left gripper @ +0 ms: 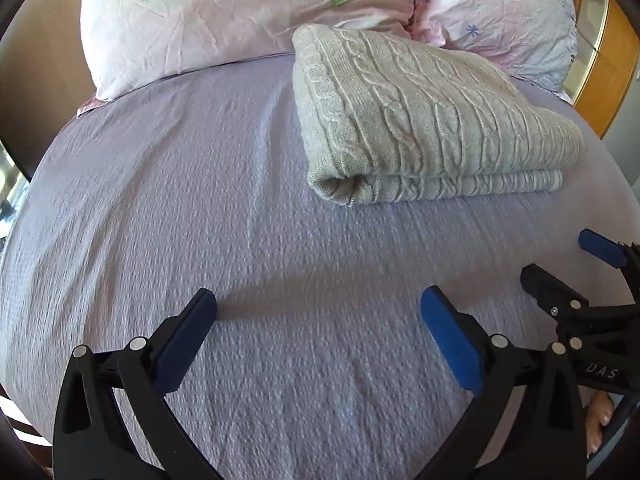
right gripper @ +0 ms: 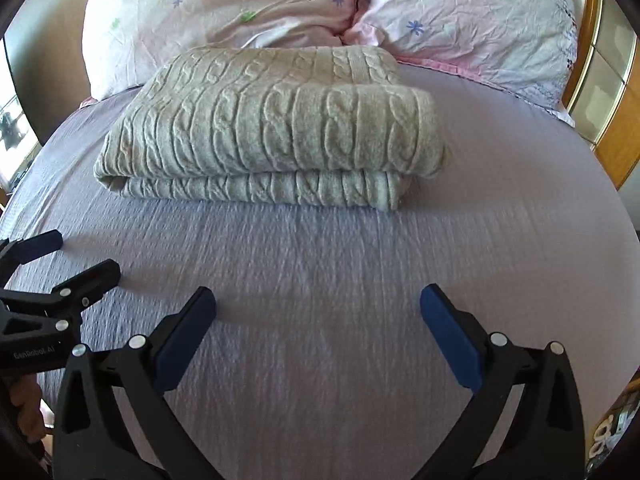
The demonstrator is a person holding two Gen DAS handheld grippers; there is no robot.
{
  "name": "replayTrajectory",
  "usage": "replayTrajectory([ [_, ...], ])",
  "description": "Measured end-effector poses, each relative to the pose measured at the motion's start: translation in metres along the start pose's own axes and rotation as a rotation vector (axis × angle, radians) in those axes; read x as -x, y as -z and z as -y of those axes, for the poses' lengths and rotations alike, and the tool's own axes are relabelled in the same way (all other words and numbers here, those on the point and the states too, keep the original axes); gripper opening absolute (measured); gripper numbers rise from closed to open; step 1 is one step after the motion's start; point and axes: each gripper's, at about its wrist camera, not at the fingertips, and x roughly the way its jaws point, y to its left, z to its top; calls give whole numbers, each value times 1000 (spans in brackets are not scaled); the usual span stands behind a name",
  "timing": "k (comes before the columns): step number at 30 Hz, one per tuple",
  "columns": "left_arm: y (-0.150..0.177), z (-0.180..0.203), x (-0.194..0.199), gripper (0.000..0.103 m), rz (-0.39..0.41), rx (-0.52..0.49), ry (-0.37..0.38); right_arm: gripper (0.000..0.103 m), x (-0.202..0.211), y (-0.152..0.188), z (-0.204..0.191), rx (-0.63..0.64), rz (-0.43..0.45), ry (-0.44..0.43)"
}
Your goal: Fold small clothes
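A grey cable-knit sweater (left gripper: 420, 120) lies folded in a neat stack on the lilac bed sheet (left gripper: 200, 208), near the pillows. It also shows in the right wrist view (right gripper: 272, 132). My left gripper (left gripper: 318, 308) is open and empty above the sheet, well short of the sweater and to its left. My right gripper (right gripper: 318, 304) is open and empty, in front of the sweater. Each gripper shows in the other's view: the right one (left gripper: 568, 264) at the right edge, the left one (right gripper: 76, 256) at the left edge.
Two pink floral pillows (right gripper: 224, 12) (right gripper: 472, 24) lie behind the sweater at the head of the bed. A wooden headboard or cabinet (right gripper: 612, 120) stands at the right. The sheet (right gripper: 320, 264) stretches between the grippers and the sweater.
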Motion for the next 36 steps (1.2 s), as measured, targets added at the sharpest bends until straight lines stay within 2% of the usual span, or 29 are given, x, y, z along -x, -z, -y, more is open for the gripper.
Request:
replayTrajectory([
  [11, 8, 0, 3, 102, 66, -9, -6, 101, -1, -3, 1, 1, -18, 2],
  [36, 6, 0, 2, 102, 64, -7, -7, 101, 0, -2, -1, -1, -18, 5],
])
